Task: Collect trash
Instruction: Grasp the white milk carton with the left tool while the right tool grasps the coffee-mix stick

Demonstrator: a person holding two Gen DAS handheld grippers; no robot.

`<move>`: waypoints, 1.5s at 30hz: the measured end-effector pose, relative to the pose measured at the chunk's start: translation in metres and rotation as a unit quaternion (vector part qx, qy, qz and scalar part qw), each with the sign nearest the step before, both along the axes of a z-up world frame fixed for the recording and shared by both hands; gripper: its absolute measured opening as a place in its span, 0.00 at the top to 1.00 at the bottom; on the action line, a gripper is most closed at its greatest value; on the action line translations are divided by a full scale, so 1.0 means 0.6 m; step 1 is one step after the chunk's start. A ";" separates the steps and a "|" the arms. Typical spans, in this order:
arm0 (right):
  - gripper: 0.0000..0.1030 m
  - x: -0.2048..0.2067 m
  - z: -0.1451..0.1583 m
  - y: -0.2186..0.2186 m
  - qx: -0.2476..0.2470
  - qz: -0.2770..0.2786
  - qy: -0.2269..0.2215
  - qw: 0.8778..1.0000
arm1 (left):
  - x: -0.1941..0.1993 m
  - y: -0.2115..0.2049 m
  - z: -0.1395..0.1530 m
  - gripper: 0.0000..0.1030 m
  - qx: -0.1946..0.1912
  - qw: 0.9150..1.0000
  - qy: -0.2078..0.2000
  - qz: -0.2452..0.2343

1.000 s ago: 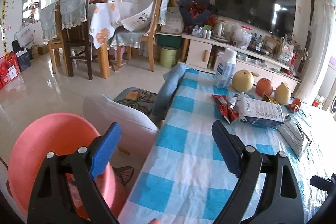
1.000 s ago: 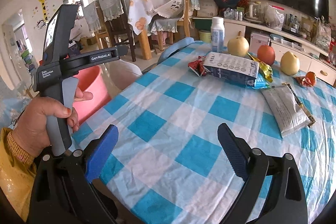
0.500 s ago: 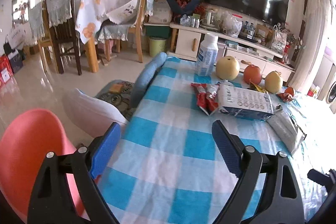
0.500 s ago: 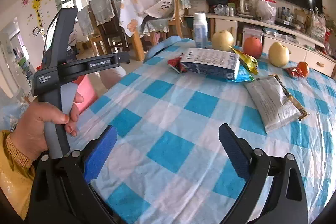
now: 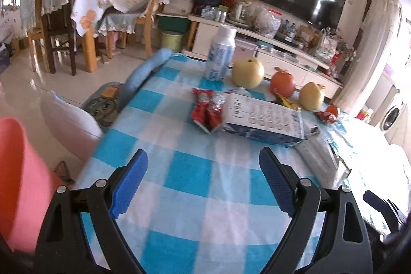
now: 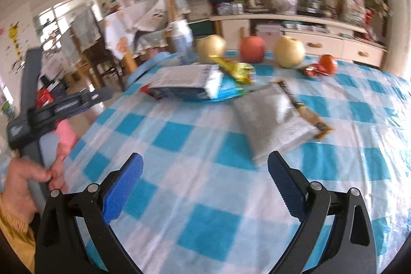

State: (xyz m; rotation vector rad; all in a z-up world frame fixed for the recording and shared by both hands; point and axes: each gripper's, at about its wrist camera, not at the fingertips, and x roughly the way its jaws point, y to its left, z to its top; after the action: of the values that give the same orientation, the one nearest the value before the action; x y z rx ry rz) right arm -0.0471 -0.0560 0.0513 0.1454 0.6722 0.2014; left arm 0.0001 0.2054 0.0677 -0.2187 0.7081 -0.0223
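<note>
While both tools (image 5: 203, 184) (image 6: 205, 186) gape empty – silver wrapper (image 6: 274, 120) lies flat, long axis away-near

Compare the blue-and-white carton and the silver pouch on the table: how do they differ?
The blue-and-white carton is boxy and lies on its side; the silver pouch lies flat. The carton is printed blue and white with circles; the pouch is plain grey foil with a brown strip along one edge. The carton rests against red wrappers; the pouch lies nearer the right gripper. Both rest on the checked tablecloth, ungripped.
</note>
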 end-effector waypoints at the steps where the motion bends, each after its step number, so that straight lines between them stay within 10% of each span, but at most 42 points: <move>1: 0.06 0.004 0.001 -0.011 0.003 -0.007 0.001 1.000 | 0.003 -0.004 -0.002 0.14 -0.009 1.000 0.003 -0.004; 9: 0.06 0.053 -0.011 -0.109 0.013 -0.074 0.022 0.997 | 0.037 -0.024 -0.027 0.14 -0.148 0.988 0.029 0.004; 18: 0.06 0.101 -0.017 -0.123 -0.007 -0.052 0.021 0.998 | 0.120 -0.074 -0.072 0.14 -0.280 0.954 0.083 0.068; 27: 0.06 0.138 -0.031 -0.109 -0.070 -0.015 0.009 0.997 | 0.192 -0.118 -0.065 0.14 -0.256 0.951 0.115 0.130; 36: 0.06 0.162 -0.042 -0.142 -0.008 -0.010 0.034 0.999 | 0.237 -0.120 -0.078 0.14 -0.197 0.950 0.164 0.178; 45: 0.06 0.180 -0.060 -0.149 0.021 0.003 0.073 0.997 | 0.227 -0.131 -0.074 0.29 -0.134 0.967 0.169 0.133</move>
State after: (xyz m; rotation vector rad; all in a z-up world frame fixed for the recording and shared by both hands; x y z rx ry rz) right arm 0.0610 -0.1453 0.0152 0.2004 0.8140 0.2125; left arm 0.1360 0.1267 0.0235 -0.5861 1.0113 0.1800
